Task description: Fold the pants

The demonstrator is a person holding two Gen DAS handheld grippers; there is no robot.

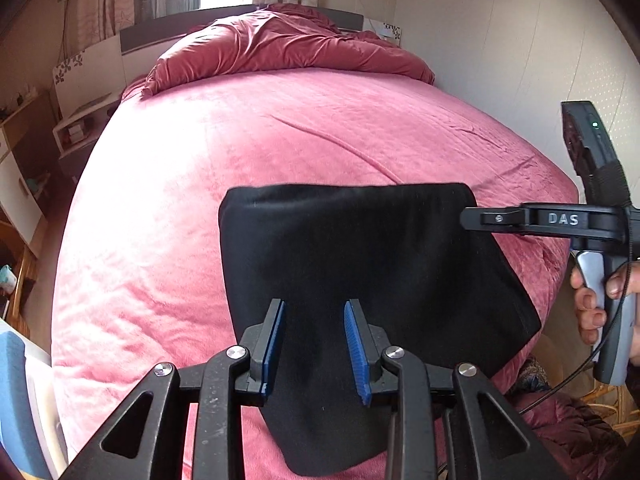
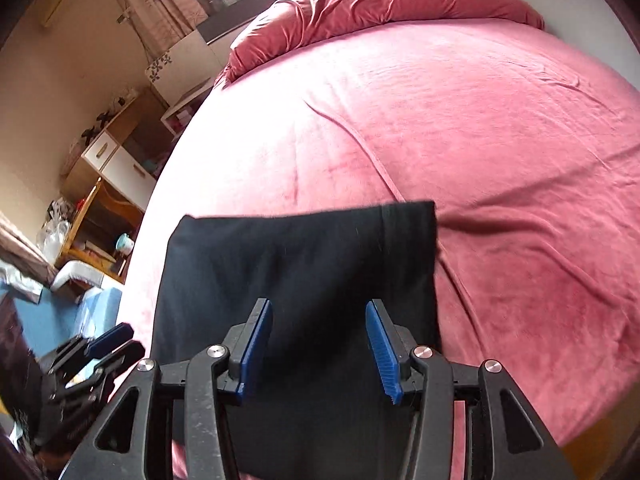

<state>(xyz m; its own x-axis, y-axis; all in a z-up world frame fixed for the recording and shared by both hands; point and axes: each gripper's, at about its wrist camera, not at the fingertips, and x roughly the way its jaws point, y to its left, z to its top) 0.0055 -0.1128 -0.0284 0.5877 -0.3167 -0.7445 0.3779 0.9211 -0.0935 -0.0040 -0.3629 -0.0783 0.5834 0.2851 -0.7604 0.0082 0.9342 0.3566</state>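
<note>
On the near part of the pink bed sheet (image 1: 168,208), the black pants (image 1: 340,248) lie folded into a compact, roughly rectangular stack, flat, with their far edge straight. They serve as the landmark. To the left of the pants, beyond the bed's edge, stands a wooden shelf unit (image 2: 108,168) with small clutter. Directly over the near left portion of the pants hangs the left gripper (image 1: 314,344); its blue pads are parted with only dark cloth seen below the gap, and nothing is pinched, so far as the view shows. Over the near right portion hangs the right gripper (image 2: 318,350), jaws somewhat wider apart and likewise empty; from the left wrist view its fingers reach in side-on at the far right corner of the pants, with a hand (image 1: 596,300) on its handle. Beyond the pants, at the head of the bed, a red duvet (image 1: 280,44) is bunched up clear of the working area. Judgement: both tools appear released from the cloth, suggesting the fold is laid and largely complete.
</note>
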